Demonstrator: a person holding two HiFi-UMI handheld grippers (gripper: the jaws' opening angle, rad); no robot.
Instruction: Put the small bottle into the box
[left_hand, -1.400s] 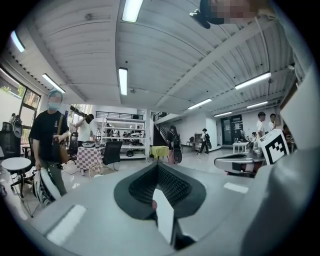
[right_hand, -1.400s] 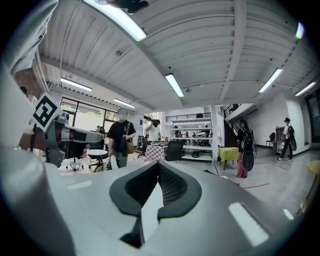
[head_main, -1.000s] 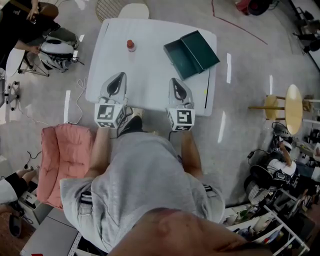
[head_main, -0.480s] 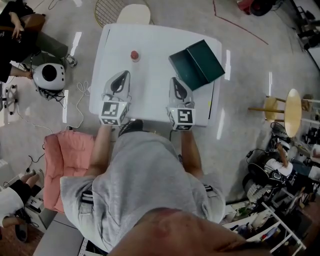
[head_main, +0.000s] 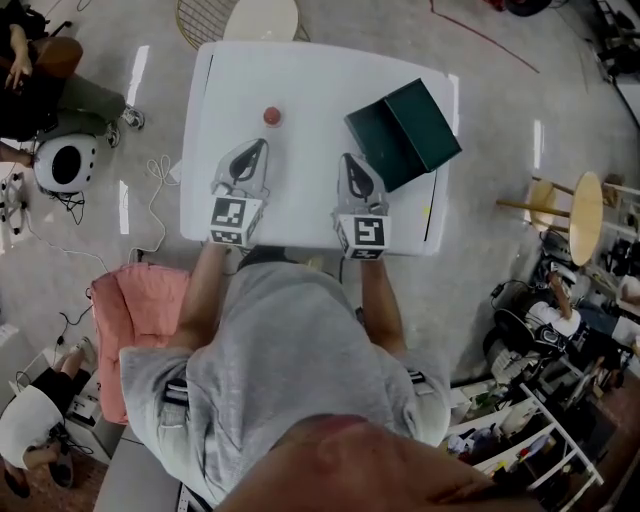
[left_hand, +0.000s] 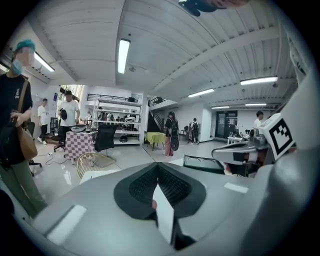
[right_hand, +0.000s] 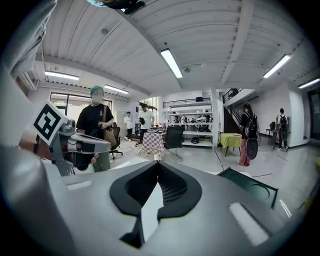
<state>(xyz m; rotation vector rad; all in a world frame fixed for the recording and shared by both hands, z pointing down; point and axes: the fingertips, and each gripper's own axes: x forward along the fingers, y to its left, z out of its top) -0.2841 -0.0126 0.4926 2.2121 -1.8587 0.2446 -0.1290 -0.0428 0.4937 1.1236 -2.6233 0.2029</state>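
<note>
A small bottle (head_main: 271, 116) with a red cap stands upright on the white table (head_main: 310, 85), left of centre. An open dark green box (head_main: 403, 133) lies at the table's right side, lid folded back. My left gripper (head_main: 257, 148) hovers over the near part of the table, a short way short of the bottle, its jaws shut and empty. My right gripper (head_main: 349, 160) is beside it, near the box's left corner, also shut and empty. In the left gripper view the pads (left_hand: 145, 185) meet, and the box (left_hand: 202, 164) shows at the right. The right gripper view has the box (right_hand: 252, 187) at its right.
A pink cushioned seat (head_main: 140, 310) sits on the floor to the left of the person. A wire chair (head_main: 205, 20) and a round pale seat (head_main: 262, 18) stand beyond the table. A wooden stool (head_main: 570, 215) is at the right. People and cables are at the left.
Both grippers have moved forward from the table's near edge to over its surface, closer to the bottle and the box. Their jaws stay shut.
</note>
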